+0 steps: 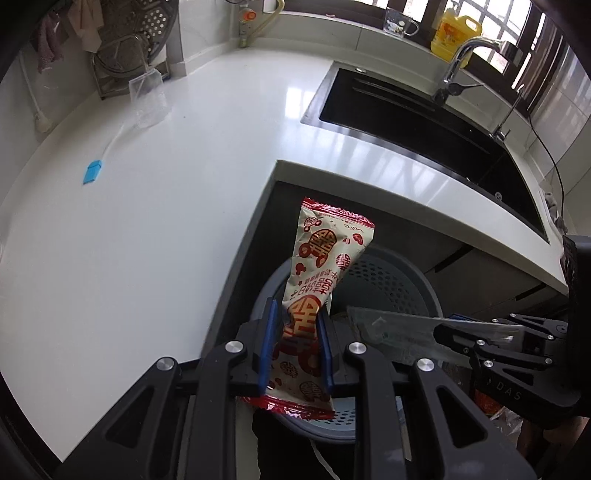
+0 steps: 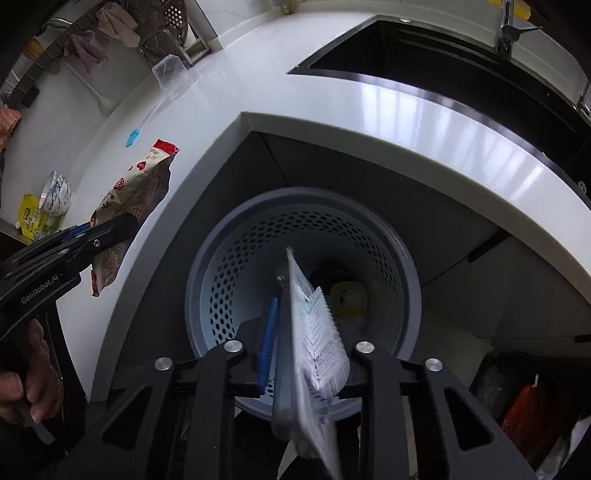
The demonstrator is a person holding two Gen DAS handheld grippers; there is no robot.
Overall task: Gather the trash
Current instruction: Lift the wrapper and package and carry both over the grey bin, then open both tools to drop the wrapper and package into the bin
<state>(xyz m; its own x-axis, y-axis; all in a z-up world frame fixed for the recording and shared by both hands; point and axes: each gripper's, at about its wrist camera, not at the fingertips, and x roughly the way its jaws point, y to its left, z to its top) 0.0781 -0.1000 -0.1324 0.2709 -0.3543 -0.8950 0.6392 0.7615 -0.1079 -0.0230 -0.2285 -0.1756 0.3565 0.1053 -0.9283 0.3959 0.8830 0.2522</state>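
The left gripper point(image 1: 295, 347) has its blue-padded fingers point(image 1: 269, 343) clamped on a cream-and-red printed snack wrapper point(image 1: 325, 258), which stands up between them, its crimped red top edge leaning toward the counter corner. Below it sits a round grey perforated plastic waste basket point(image 1: 388, 280), tucked on the floor in the inner corner of the white glossy L-shaped countertop point(image 1: 166, 203).

The right gripper point(image 2: 303, 354) is directly over the basket's mouth, its fingers closed on a thin white-and-silver foil packet point(image 2: 317, 332) (blurred, so its print is unreadable) that hangs edge-on between the pads. In the right wrist view a yellowish item point(image 2: 349, 299) already lies at the bottom of the basket point(image 2: 229, 258).

On the countertop rest a small bright-blue flat tag point(image 1: 92, 171) and a clear crumpled plastic bag point(image 1: 147, 98), well apart from the black recessed sink point(image 1: 424, 125) with its chrome tap point(image 1: 461, 62). A yellow plastic jug point(image 1: 456, 33) stands on the sill behind.
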